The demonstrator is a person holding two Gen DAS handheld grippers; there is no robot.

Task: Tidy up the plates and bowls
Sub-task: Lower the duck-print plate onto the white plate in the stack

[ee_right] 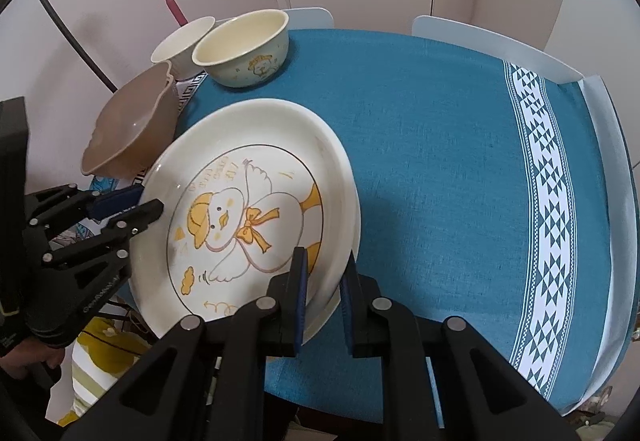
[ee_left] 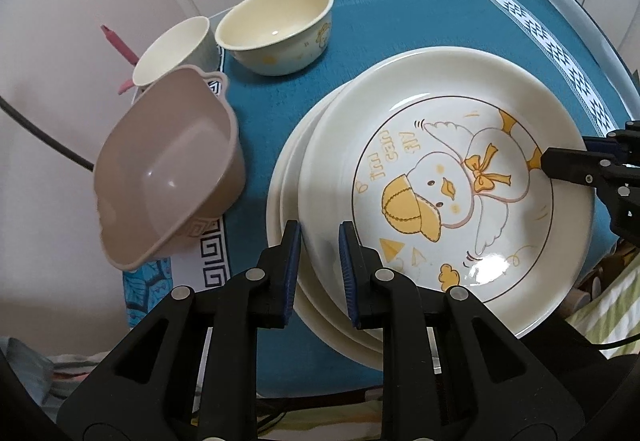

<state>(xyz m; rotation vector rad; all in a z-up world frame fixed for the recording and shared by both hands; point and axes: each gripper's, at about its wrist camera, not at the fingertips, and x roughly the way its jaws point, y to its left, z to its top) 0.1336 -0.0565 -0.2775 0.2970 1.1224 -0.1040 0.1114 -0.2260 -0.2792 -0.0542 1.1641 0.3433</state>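
Both grippers clamp the top plate (ee_left: 432, 177) by opposite rims: the left gripper (ee_left: 320, 253) at lower centre of its view, the right gripper (ee_right: 324, 281) at lower centre of its own. The plate sits tilted on the plate stack (ee_left: 288, 177) on the counter (ee_right: 440, 141). Uneven pull could slip the glazed rim free and crack it on the stack. At upper left, the cream bowl (ee_left: 276, 29), white bowl (ee_left: 172, 45) and tan basin (ee_left: 172, 165) all look empty.
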